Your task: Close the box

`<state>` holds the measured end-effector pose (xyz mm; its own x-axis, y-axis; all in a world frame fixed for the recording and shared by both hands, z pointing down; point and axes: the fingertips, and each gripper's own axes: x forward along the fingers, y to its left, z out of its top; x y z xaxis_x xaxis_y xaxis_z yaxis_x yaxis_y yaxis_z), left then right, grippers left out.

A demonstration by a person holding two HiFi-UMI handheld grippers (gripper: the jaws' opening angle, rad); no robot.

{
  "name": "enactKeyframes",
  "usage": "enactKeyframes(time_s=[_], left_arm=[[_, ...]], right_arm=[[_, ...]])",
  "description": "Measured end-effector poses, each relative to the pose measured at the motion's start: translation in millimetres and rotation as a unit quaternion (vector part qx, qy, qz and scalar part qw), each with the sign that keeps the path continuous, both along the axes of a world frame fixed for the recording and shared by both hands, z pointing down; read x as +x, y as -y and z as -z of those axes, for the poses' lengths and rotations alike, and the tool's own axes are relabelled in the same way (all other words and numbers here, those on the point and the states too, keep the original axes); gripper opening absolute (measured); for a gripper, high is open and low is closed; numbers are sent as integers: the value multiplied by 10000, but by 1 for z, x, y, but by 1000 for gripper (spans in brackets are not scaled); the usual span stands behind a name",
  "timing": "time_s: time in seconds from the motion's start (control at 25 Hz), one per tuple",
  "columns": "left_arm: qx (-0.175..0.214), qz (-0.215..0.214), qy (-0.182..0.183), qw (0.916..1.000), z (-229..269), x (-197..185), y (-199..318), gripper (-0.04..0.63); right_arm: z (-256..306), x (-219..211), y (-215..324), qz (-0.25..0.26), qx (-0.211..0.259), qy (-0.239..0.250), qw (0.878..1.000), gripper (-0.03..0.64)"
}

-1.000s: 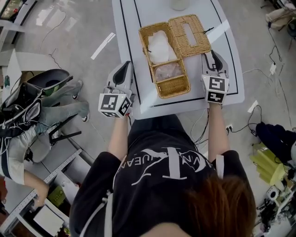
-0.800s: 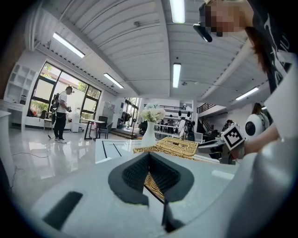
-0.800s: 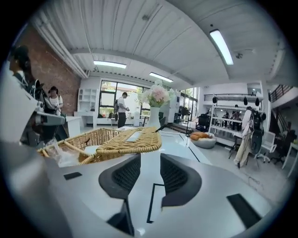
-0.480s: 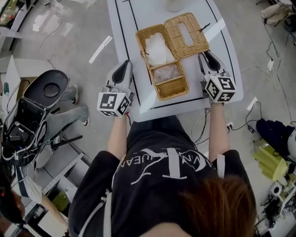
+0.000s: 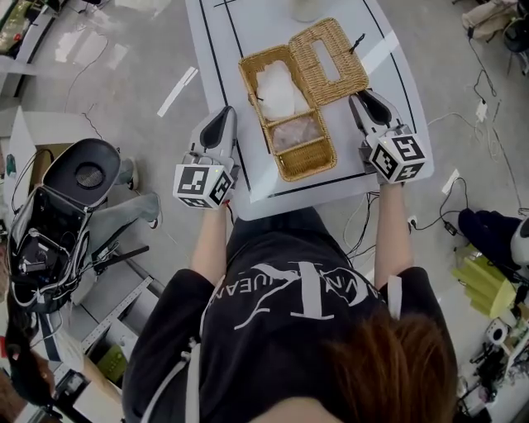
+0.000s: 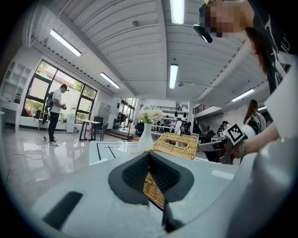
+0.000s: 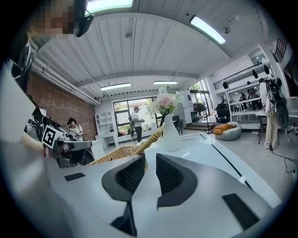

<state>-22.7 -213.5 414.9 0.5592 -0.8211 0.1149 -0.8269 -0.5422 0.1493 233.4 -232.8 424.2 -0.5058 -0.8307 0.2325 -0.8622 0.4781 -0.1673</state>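
Observation:
An open wicker box [image 5: 307, 154] lies on the white table [image 5: 248, 49], holding a white bag [image 5: 277, 87] and a pale packet [image 5: 296, 130]. Its wicker lid [image 5: 331, 59] is folded out to the right. My left gripper [image 5: 223, 116] rests at the box's left side with its fingertips together; in the left gripper view [image 6: 150, 155] the box wall [image 6: 153, 188] shows just beyond them. Just below the lid's near corner is my right gripper [image 5: 361, 97]. Its jaws [image 7: 149, 158] are closing, with a narrow gap and nothing between them. The box [image 7: 116, 153] lies ahead on its left.
A white vase [image 5: 310, 8] with flowers stands at the table's far end, behind the box. Black lines run near the table's edges. A black chair and gear [image 5: 74, 190] sit on the floor to the left. Cables [image 5: 463, 124] trail on the right.
My right gripper has moved forward and a little left, up to the lid's near corner. The left gripper has stayed where it was. The black gear on the floor at left has shifted.

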Motion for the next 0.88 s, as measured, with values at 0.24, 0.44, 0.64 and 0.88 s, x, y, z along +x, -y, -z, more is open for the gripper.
enactKeyframes(time_s=[0.24, 0.44, 0.64, 0.88], left_arm=[[83, -346, -39, 9994, 15, 21, 2, 3], [279, -946, -71, 9951, 35, 58, 4, 12], [216, -1393, -33, 9900, 35, 88, -1, 58], [58, -1502, -92, 9886, 28, 99, -6, 58]], right_arm=[[10, -7, -5, 93, 83, -90, 9999, 75], [16, -16, -5, 196, 171, -181, 9995, 75], [20, -24, -4, 194, 223, -124, 9995, 74], [21, -23, -3, 168, 210, -21, 9996, 69]])
